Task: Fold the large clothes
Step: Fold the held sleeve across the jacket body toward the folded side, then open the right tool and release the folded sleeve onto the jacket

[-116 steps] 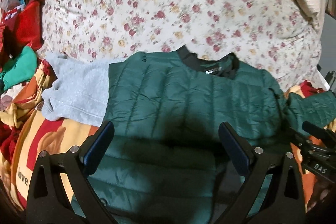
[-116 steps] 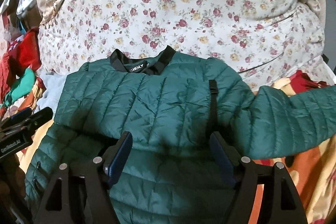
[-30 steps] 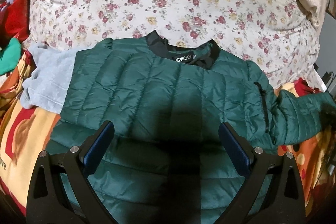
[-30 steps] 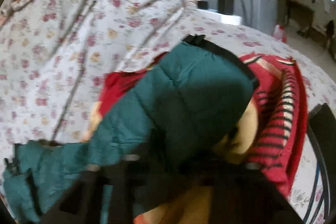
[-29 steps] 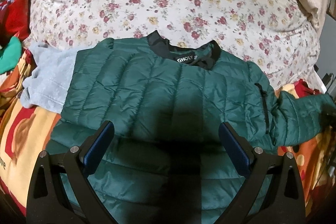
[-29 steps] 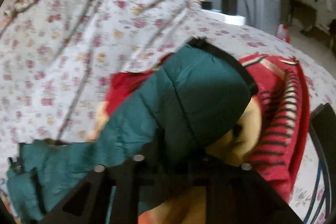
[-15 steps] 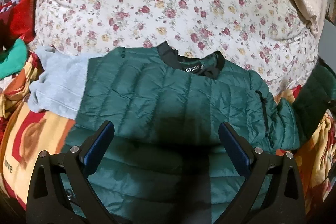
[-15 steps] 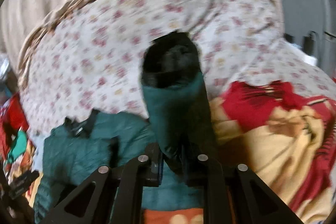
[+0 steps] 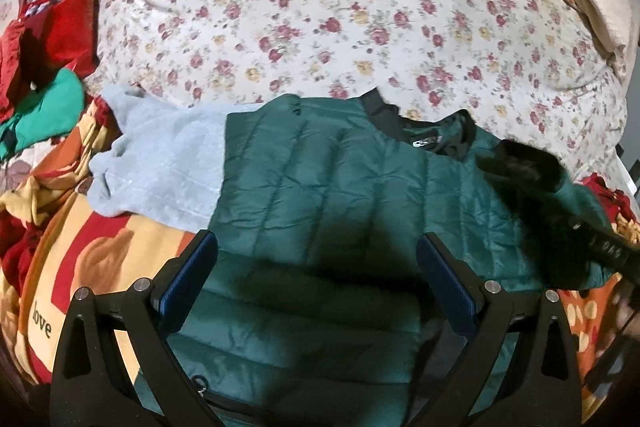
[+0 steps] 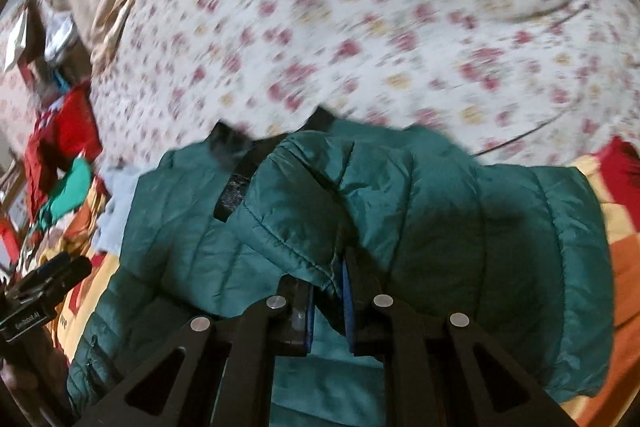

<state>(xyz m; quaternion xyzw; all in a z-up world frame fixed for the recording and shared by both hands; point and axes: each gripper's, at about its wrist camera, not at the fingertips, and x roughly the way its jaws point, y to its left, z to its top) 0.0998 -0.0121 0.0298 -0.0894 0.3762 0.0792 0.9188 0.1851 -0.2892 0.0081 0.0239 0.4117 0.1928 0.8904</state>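
A green quilted jacket (image 9: 320,195) with a black collar lies back-up on the bed, its lower part folded up. My left gripper (image 9: 316,267) hovers open over the jacket's middle, nothing between its blue pads. In the right wrist view my right gripper (image 10: 326,291) is shut on the jacket's right sleeve (image 10: 312,195), which arches over the jacket body (image 10: 168,227) toward the collar. The same sleeve and the right gripper's dark body (image 9: 600,247) show at the right edge of the left wrist view.
A floral quilt (image 9: 340,7) rises behind the jacket. A grey sweatshirt (image 9: 160,163) lies at the jacket's left, on a red and yellow blanket (image 9: 80,259). Red and green clothes (image 9: 44,67) are piled at the far left. The left gripper's body (image 10: 40,291) shows low left in the right wrist view.
My right gripper closed on the sleeve's cuff end and carried it leftward over the jacket body. The left gripper drifted slightly and stayed open.
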